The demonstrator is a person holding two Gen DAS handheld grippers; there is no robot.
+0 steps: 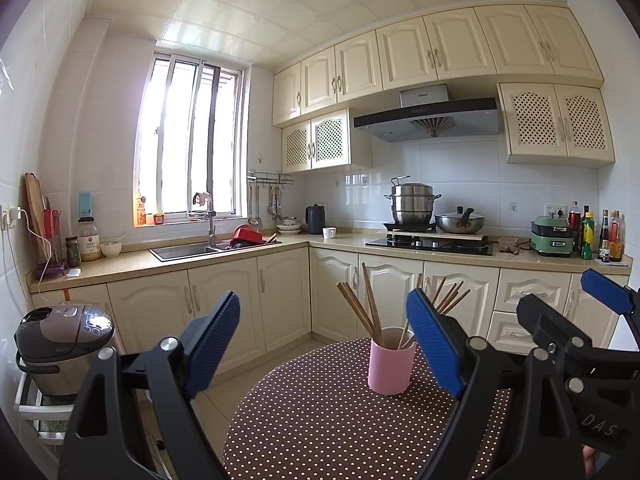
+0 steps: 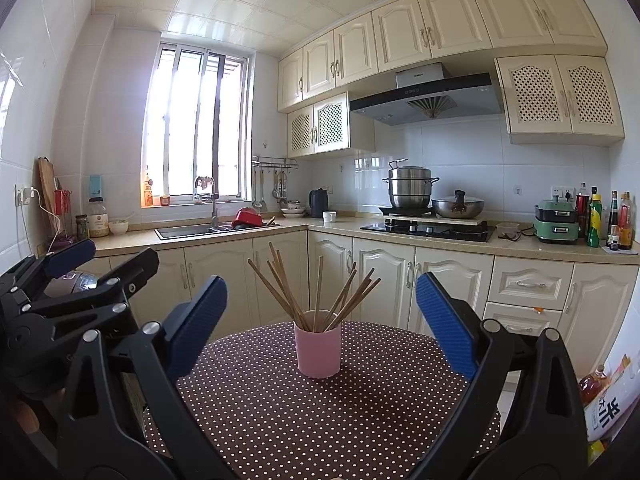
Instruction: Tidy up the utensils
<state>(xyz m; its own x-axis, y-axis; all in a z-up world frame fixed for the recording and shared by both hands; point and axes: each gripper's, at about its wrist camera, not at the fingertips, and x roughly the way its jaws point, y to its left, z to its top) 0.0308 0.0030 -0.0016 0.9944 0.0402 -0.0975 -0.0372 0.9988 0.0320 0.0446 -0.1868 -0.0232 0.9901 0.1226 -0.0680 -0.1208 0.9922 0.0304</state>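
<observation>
Chopsticks are standing fanned in the pink cup on the dotted table; we are holding both grippers, left gripper and right gripper, wide open and empty, the right squarely facing it

Daylight pours through the window at the left, blown out to white — it casts a soft haze over the nearby wall and leaves glare streaks on the glossy tiles. The rest of the kitchen is evenly bright and sharp, with only faint shadows. Both fisheye views bend the cabinets and ceiling into curves and darken to black at the corners.
</observation>
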